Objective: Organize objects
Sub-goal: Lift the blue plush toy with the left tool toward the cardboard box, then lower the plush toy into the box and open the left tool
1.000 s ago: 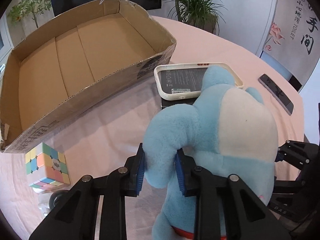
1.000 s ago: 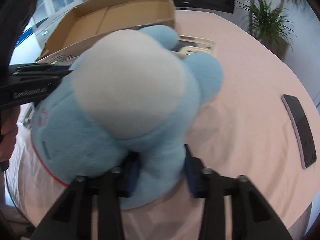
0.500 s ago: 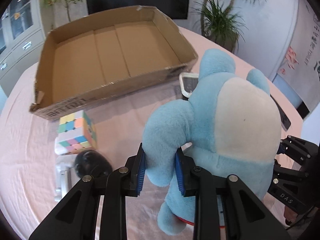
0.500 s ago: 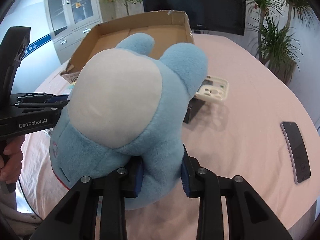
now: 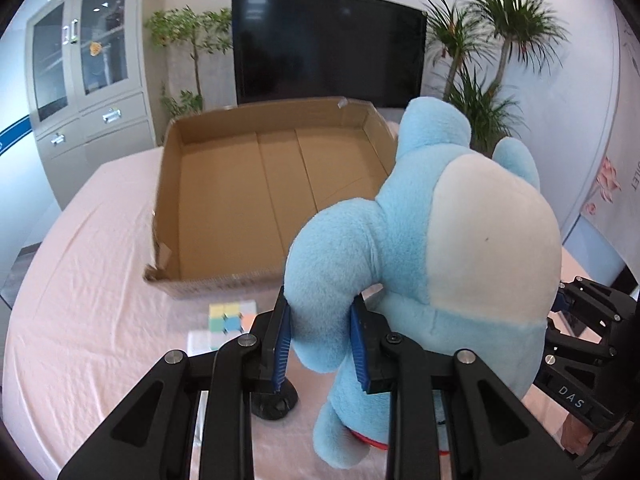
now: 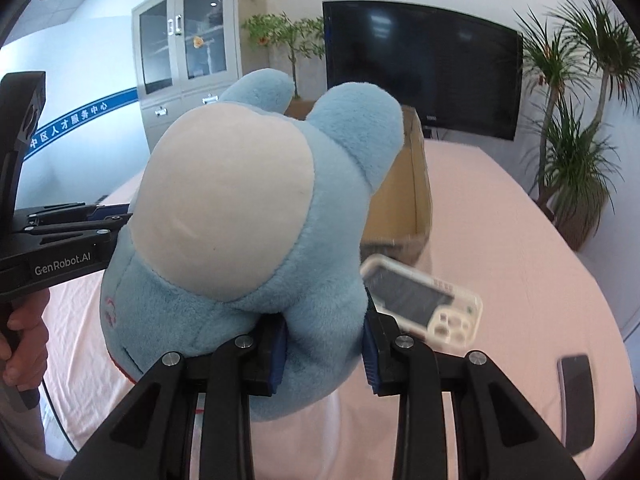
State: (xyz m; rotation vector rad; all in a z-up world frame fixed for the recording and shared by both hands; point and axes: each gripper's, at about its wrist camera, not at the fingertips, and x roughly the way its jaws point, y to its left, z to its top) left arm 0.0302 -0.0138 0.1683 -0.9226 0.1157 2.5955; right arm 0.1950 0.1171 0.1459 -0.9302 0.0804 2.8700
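Pink table (image 5: 88,248) w/ box (image 5: 240,200) behind: both tools, left tool (image 5: 320,340) & right tool (image 6: 324,344), clamp plush (image 5: 440,248).

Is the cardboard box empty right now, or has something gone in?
Empty as far as visible: the cardboard box shows bare floor; the plush toy hides its near-right corner.

1. An office or meeting room is indicated.
2. A large dark wall screen (image 5: 328,46) is mounted at the far side.
3. Grey glass-door cabinets (image 5: 86,92) are placed far left.
4. Potted plants (image 5: 488,60) are set far right.
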